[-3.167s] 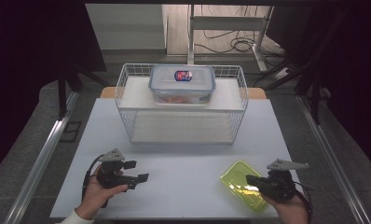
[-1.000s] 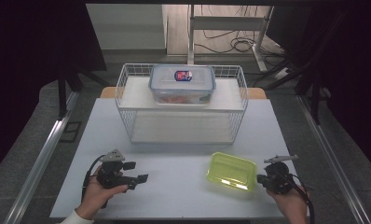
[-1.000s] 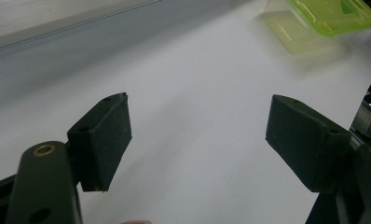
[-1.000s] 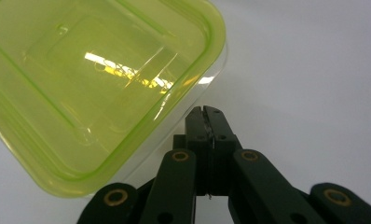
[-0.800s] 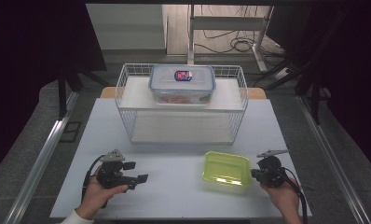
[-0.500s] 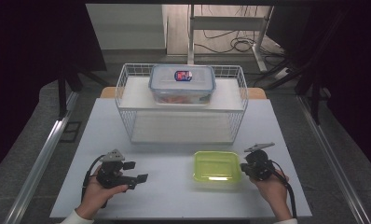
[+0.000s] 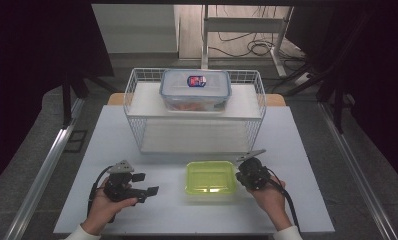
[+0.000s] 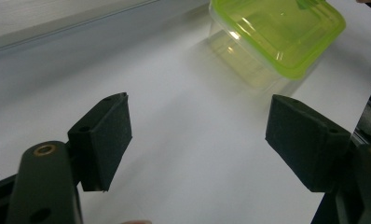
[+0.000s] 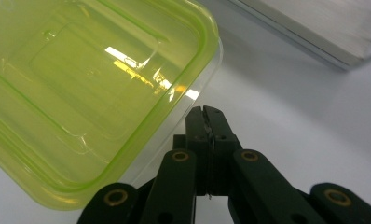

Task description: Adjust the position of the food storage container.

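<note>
The right gripper (image 9: 206,112), jaws pressed together, nudges the green box (image 7: 210,177) toward the table's middle. The left gripper (image 8: 197,140) waits spread and empty. The box probably goes to the rack (image 7: 137,117) next.

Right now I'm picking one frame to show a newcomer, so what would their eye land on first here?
First the bright green-lidded container on the white table, near the front edge, with the shut right gripper against its side. Next, the white wire rack behind it, with a clear lidded box on its top shelf. Last, the left gripper, open over bare table at the front left.
</note>
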Tool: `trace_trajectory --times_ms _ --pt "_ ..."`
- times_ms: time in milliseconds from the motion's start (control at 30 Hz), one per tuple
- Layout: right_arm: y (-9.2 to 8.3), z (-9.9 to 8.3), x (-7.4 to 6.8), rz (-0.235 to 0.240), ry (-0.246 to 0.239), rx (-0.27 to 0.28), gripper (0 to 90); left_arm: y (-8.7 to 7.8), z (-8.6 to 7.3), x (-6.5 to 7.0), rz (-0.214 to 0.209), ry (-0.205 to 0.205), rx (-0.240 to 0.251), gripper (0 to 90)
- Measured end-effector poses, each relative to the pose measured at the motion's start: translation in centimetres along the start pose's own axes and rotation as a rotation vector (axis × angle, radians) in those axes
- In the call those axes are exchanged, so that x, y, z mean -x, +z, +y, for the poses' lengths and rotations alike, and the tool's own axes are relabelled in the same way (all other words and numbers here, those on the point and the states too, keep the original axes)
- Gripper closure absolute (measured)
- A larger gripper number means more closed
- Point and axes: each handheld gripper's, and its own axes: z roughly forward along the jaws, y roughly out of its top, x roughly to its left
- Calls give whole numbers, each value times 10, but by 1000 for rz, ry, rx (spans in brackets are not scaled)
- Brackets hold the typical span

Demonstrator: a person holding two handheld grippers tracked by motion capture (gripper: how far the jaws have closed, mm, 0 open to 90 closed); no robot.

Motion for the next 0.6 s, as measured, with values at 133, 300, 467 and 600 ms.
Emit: trace_trajectory --times_ms 133,300,467,600 --pt "7 6 -8 12 -23 -7 897 0 0 0 -1 -1 -1 221" --pt "9 12 -17 25 -50 -2 897 1 0 1 1 2 -4 221" --pt "12 15 -22 30 -61 0 896 2 0 1 -4 -2 -4 221" --pt "14 17 -24 37 -62 7 896 3 0 1 -2 0 -8 220"
